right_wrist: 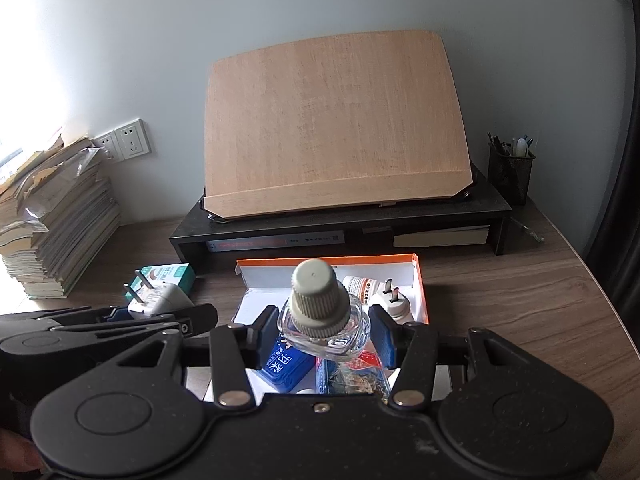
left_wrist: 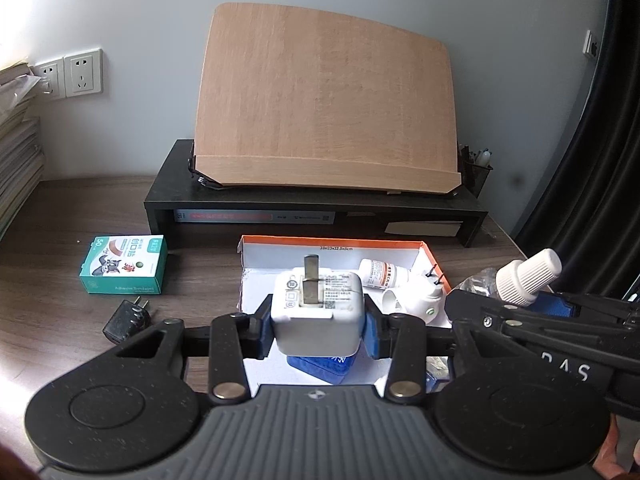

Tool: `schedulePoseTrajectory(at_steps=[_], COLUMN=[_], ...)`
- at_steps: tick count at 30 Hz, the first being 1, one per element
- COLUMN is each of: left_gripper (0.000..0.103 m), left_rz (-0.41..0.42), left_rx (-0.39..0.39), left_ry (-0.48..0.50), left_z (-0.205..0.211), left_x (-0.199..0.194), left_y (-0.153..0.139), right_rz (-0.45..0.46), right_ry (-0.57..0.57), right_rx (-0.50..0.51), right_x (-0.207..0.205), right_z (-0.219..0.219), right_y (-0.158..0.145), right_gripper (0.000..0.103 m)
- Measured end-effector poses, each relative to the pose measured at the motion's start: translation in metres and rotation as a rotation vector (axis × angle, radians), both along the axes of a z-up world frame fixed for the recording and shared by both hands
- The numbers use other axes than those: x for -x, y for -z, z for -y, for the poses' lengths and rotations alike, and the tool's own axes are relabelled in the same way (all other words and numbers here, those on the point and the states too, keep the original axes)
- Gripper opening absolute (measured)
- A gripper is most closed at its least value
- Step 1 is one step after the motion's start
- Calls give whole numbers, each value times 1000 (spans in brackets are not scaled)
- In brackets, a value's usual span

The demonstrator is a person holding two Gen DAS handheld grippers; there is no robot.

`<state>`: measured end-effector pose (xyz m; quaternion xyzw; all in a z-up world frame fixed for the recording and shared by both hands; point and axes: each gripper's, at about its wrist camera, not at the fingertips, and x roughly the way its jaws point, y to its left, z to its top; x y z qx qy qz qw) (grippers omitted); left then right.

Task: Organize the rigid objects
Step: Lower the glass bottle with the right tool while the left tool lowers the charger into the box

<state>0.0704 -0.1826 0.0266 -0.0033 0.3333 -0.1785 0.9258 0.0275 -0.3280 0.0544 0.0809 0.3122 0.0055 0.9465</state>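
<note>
1. Wood-grain desk (right_wrist: 500, 292) against a pale wall; wall sockets (left_wrist: 82, 76) left of the tilted wooden board (left_wrist: 324, 96), which sits on a black riser shelf (left_wrist: 312, 204).
2. Landmark: open cardboard tray (left_wrist: 332, 246), orange outer rim and white inside, directly in front of the shelf.
3. Left gripper (left_wrist: 318, 320): clamped on a white charger cube (left_wrist: 318, 312), prongs up, blue pads pressed to both its sides. It hangs over the tray's near-left part.
4. Right gripper (right_wrist: 322, 330): clamped on a clear glass bottle (right_wrist: 326, 332) with a ribbed grey cap (right_wrist: 314, 296), cap pointing up. It hangs over the near middle of the tray.
5. Inside tray, far-right corner: small white medicine bottle (left_wrist: 378, 274) lying on its side, and a white plug-in device (left_wrist: 428, 300) with two prongs just beside it.
6. Inside tray, near end: blue box (right_wrist: 282, 366) below the right gripper, and a printed flat pack (right_wrist: 356, 376) just right of it; print too small to read.
7. Outside tray, left: teal bandage box (left_wrist: 126, 264) on the desk; black plug adapter (left_wrist: 128, 318) nearer the camera than the box. Both well apart from the tray.
8. Far left of the tray: stack of books and papers (right_wrist: 52, 236) by the wall.
9. Right of the shelf: black mesh pen cup (right_wrist: 510, 172).
</note>
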Motion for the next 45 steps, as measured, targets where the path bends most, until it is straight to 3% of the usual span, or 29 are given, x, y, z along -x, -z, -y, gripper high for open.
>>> schedulePoseTrajectory(at_steps=[21, 45], left_gripper=[42, 42], left_rz=[-68, -107], left_rx=[-20, -57], left_ry=[-1, 18], left_z=[32, 42], left_x=[-87, -114], left_y=[25, 46], right_rz=[-63, -119], right_ry=[36, 70], right_rx=[10, 2], right_x=[-97, -124], right_z=[22, 22], right_y=[20, 38], right_gripper=[60, 60])
